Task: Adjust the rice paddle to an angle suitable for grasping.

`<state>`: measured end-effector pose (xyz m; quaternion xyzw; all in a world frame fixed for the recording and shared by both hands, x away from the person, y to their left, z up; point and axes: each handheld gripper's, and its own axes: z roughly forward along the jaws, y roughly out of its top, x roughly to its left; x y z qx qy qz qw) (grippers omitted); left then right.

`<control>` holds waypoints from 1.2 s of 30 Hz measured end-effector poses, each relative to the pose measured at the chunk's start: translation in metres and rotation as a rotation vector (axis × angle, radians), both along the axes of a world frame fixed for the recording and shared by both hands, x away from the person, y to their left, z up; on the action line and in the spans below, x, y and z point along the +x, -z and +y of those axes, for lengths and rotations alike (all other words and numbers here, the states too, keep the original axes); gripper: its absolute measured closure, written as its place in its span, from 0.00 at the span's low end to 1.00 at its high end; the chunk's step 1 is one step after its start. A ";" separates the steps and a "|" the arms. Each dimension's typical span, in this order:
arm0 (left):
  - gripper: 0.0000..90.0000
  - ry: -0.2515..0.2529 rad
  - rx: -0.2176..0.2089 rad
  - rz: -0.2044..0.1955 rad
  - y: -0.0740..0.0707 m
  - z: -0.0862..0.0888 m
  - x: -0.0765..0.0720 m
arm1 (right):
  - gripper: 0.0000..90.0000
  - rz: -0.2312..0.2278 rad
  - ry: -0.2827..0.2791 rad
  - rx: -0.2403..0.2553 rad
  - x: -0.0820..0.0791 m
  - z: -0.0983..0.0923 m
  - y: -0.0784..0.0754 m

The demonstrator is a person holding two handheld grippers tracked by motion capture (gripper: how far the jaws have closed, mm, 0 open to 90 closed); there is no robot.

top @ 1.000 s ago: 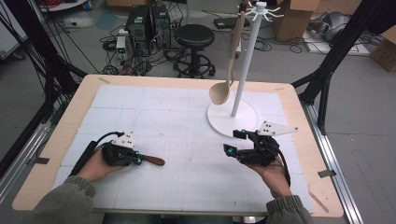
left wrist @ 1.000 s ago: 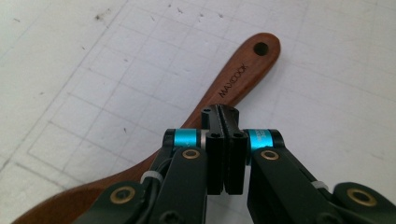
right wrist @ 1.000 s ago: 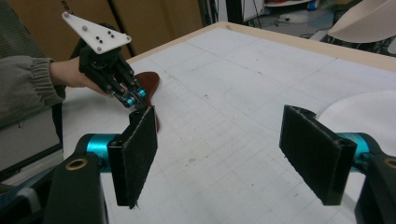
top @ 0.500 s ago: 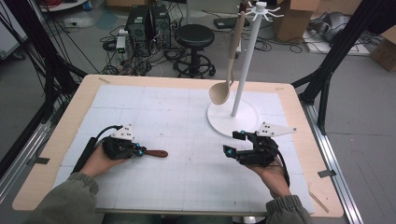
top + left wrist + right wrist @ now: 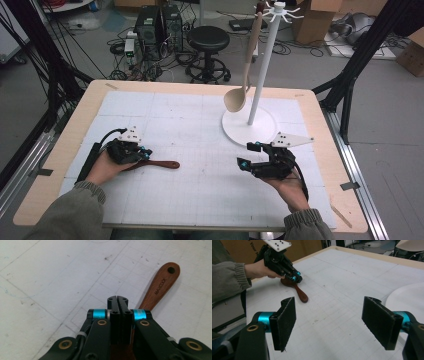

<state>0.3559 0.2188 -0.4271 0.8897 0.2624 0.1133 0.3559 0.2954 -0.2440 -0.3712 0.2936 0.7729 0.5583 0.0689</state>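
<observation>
A dark wooden spoon point(image 5: 162, 164) lies flat on the white mat, its handle pointing toward the table's middle. My left gripper point(image 5: 145, 155) rests over its bowl end. In the left gripper view the jaws point(image 5: 117, 298) are shut pad against pad, and the spoon's handle point(image 5: 160, 285) runs out from under them to the right. My right gripper point(image 5: 249, 154) is open at the front right, with nothing between its pads point(image 5: 284, 320). From there I see the left gripper point(image 5: 298, 280) on the spoon point(image 5: 300, 293).
A white hook stand point(image 5: 262, 65) on a round base point(image 5: 250, 127) rises at the back right, just beyond my right gripper. A pale wooden spoon point(image 5: 235, 99) hangs from it. The table's wooden rim point(image 5: 65, 145) borders the mat.
My left gripper has shifted slightly away from the front edge, and the dark spoon has shifted with it. The right gripper has stayed in place.
</observation>
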 end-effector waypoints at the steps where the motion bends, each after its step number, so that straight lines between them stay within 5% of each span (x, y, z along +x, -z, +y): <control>1: 0.99 -0.005 0.004 0.003 0.000 0.000 0.000 | 0.30 0.001 0.000 -0.003 0.000 0.000 0.000; 13: 0.99 -0.034 0.010 0.049 0.001 0.006 0.001 | 0.30 0.010 -0.014 -0.009 -0.002 0.002 0.003; 27: 0.99 0.039 0.045 0.105 0.002 -0.002 -0.010 | 0.30 0.009 -0.018 -0.016 -0.003 0.003 0.003; 34: 0.94 0.082 -0.021 0.072 -0.006 -0.001 -0.015 | 0.30 0.006 -0.027 -0.036 -0.003 0.005 0.005; 36: 0.85 0.098 -0.044 0.060 -0.008 -0.001 -0.017 | 0.29 0.011 -0.027 -0.040 -0.003 0.005 0.005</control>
